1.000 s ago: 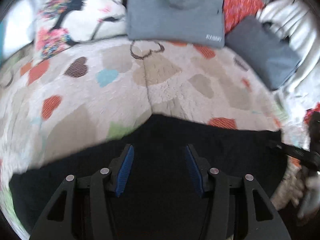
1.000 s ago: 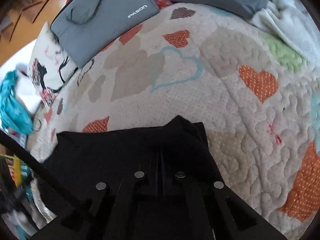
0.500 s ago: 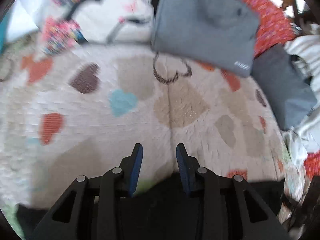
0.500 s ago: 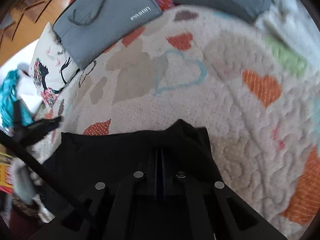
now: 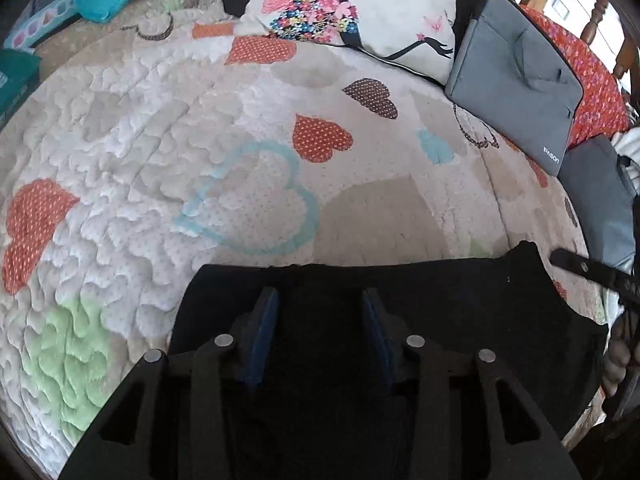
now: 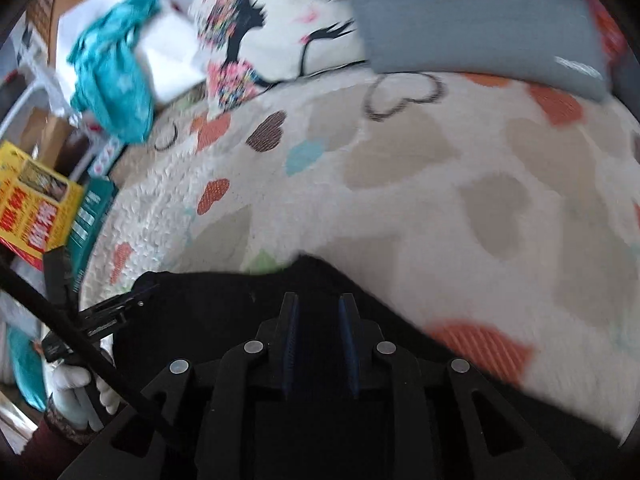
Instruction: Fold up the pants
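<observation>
Now both the left gripper (image 5: 318,312) and right gripper (image 6: 318,312) hover over black pants (image 5: 460,300) on the heart-patterned quilt (image 5: 240,140), jaws opening, nothing gripped.

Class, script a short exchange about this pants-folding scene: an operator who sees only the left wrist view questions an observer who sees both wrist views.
Operator: My view catches only a tip of the right gripper. How do its jaws stand?
Observer: They are opening, with the pads apart above the black pants. No cloth shows pinched between them.
Operator: What sits past the quilt's left edge?
Observer: A yellow box with red lettering, just off the quilt.
</observation>
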A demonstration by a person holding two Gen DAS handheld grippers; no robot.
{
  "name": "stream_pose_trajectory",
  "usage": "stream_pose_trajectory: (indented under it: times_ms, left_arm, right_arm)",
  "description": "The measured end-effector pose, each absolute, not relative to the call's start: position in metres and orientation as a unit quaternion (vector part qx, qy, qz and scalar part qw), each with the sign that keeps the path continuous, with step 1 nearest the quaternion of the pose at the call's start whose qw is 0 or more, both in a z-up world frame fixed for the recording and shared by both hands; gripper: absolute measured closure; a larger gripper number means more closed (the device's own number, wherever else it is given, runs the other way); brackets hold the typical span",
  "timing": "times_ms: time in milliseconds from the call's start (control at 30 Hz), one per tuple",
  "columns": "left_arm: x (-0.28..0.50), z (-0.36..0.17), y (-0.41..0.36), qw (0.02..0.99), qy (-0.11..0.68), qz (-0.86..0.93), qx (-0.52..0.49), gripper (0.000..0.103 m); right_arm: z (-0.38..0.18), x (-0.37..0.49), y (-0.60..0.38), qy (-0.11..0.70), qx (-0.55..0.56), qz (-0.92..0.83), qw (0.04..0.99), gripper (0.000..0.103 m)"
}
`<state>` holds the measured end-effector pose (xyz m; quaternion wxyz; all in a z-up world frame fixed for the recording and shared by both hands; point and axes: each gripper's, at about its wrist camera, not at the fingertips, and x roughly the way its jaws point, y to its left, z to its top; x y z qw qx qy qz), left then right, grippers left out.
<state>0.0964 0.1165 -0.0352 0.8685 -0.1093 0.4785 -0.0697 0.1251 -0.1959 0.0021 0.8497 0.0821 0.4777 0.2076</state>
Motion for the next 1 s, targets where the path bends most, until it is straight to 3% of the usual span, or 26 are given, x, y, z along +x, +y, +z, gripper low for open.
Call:
stream_pose_trajectory:
  times_ms: [133,200,400,500,567,633,700,800,1000]
  left_arm:
    - [0.097,-0.038,0.106,0.876,0.471,-0.064,-0.08,0.054]
    - [0.096,-0.038,0.105,0.877,0.47,-0.063,-0.078,0.053]
    - [0.089,-0.034,0.104,0.878,0.469,-0.06,-0.067,0.053]
    - [0.069,-0.009,0.124,0.881,0.447,-0.086,-0.13,0.053]
    - [0.053,0.002,0.149,0.877,0.432,-0.091,-0.192,0.053]
    - [0.041,0.002,0.174,0.869,0.426,-0.079,-0.238,0.053]
    - [0.032,-0.004,0.19,0.866,0.429,-0.05,-0.251,0.054]
    - [0.024,-0.014,0.191,0.859,0.445,-0.044,-0.249,0.063]
    - [0.006,-0.038,0.183,0.851,0.482,0.007,-0.208,0.062]
  right_arm:
    - [-0.007,0.147,-0.168,0.504,0.064,0.217,0.833,0.082]
    - [-0.016,0.154,-0.154,0.526,0.016,0.199,0.826,0.103]
    - [-0.017,0.18,-0.178,0.5,-0.042,0.033,0.864,0.103]
    - [-0.001,0.173,-0.194,0.489,0.025,0.057,0.87,0.101]
    - [0.015,0.16,-0.191,0.483,0.052,0.112,0.867,0.09]
    - [0.023,0.147,-0.18,0.478,0.051,0.151,0.863,0.06]
    - [0.022,0.136,-0.16,0.482,0.035,0.18,0.857,0.059]
    - [0.013,0.121,-0.134,0.495,0.04,0.238,0.835,0.069]
    - [0.001,0.11,-0.068,0.516,0.044,0.323,0.792,0.069]
